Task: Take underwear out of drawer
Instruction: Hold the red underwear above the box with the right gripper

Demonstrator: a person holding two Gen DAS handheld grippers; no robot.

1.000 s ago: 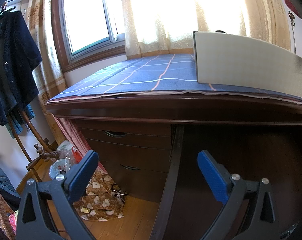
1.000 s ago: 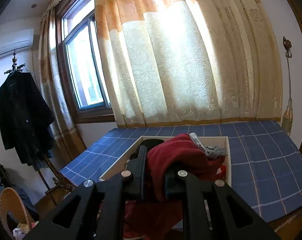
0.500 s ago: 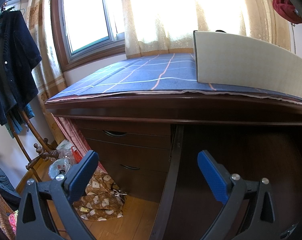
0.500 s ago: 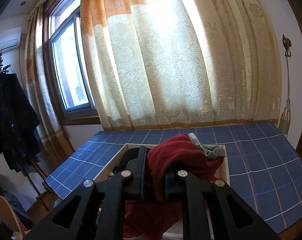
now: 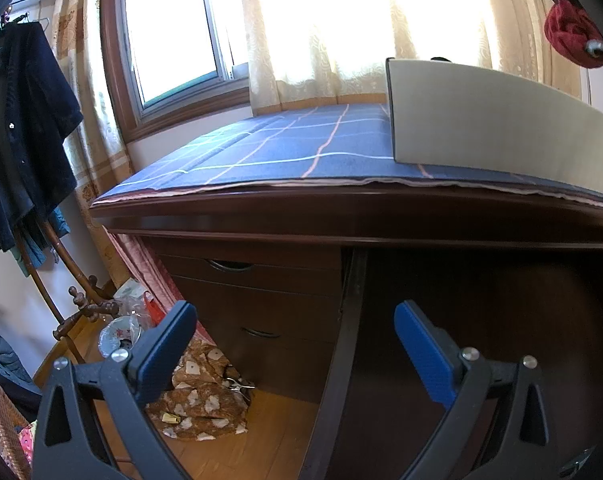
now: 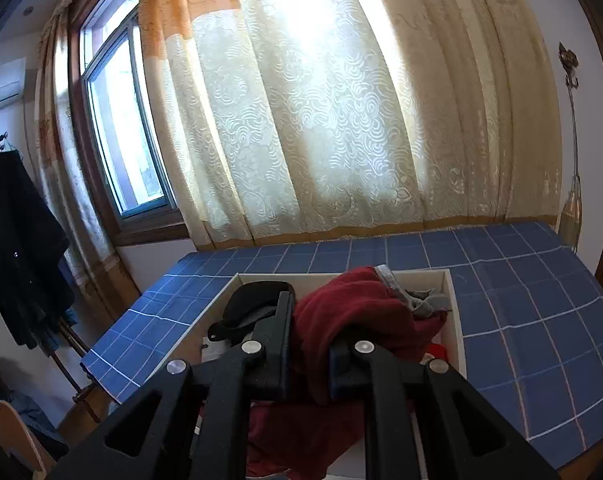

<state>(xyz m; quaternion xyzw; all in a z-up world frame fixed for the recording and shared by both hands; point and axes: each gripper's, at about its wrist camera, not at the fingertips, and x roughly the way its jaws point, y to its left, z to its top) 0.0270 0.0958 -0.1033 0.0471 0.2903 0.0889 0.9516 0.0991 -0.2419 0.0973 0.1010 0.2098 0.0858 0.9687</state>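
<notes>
L gripper: jaws wide apart, nothing between, aimed at dark desk front. R gripper: clamped on red underwear, bunched over jaws, lifted above white drawer box w/ dark clothes left of claw. Step: carry-out, prob. mid-way. Next: clear box rim, pick drop spot on blue cloth. Vs 1 s ago: R view shifted, garment now visible top right in L view; L unchanged.

Right gripper is clamped on red underwear — cloth bulges up between the fingers and hangs below them. Just past the tips sits a white drawer on a blue checked cloth.
</notes>
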